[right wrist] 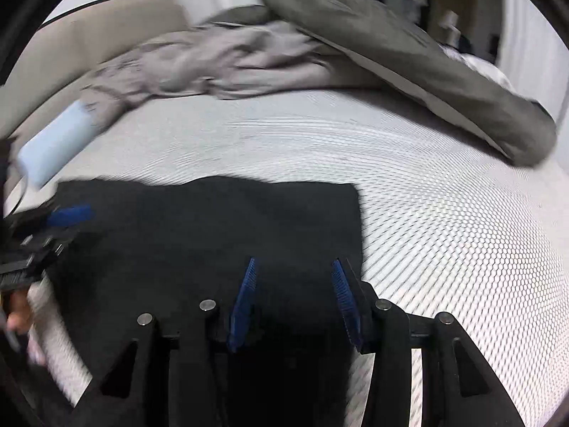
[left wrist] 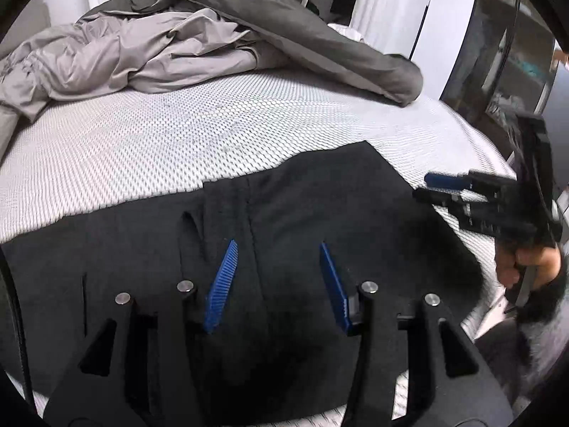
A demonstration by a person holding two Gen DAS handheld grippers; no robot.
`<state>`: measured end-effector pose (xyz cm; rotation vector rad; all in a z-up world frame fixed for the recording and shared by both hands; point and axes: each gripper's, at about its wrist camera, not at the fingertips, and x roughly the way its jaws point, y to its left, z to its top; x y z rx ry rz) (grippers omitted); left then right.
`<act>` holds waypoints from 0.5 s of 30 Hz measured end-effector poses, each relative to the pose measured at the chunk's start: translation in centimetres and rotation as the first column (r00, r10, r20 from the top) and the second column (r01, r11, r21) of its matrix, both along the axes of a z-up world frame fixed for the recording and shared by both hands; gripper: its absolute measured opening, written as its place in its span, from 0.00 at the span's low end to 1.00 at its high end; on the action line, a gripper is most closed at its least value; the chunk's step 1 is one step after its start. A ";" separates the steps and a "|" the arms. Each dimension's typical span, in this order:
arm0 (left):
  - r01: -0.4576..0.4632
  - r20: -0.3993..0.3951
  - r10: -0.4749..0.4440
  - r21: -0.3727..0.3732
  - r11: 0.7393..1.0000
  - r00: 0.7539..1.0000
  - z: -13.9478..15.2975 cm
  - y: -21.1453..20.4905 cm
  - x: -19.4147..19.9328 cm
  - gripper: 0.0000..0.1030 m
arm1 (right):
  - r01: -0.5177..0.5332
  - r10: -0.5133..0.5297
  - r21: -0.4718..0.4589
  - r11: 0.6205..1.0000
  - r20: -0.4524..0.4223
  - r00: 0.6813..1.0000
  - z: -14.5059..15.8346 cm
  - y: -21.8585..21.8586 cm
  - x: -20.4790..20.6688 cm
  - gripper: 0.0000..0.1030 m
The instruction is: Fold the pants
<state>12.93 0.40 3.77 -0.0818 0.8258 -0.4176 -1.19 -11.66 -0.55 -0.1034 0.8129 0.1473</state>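
One pair of black pants (left wrist: 320,213) lies flat on the white mesh bed (left wrist: 142,135), near its front edge. Above it hover both hand-held grippers, left (left wrist: 277,249) and right (right wrist: 295,267), each with blue pads spread and nothing between them. Farther back, a grey duvet (left wrist: 142,49) is bunched up.
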 end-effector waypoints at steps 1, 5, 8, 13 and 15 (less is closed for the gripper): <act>0.005 -0.015 -0.005 -0.018 1.000 1.000 -0.2 -0.3 -0.4 0.44 | -0.041 0.041 0.014 0.999 0.009 0.999 -0.2 0.9 -1.6 0.46; 0.125 -0.085 -0.122 0.040 0.991 0.989 -2.8 -3.7 -1.3 0.44 | -0.129 0.130 0.025 0.991 -0.074 0.989 -3.1 4.6 -3.1 0.46; 0.148 -0.065 -0.140 0.129 0.981 0.988 -3.8 -4.2 -2.1 0.44 | -0.174 0.163 -0.091 0.980 -0.118 0.980 -5.7 6.5 -3.7 0.45; 0.139 -0.082 -0.130 0.115 0.984 0.988 -3.6 -1.2 -3.9 0.44 | -0.006 -0.003 -0.133 0.991 -0.069 0.998 -4.8 -0.5 -4.7 0.51; 0.135 -0.060 -0.129 0.108 0.985 0.990 -2.8 0.0 -5.0 0.44 | 0.056 -0.054 0.021 0.998 -0.083 0.995 -4.3 -4.1 -5.0 0.54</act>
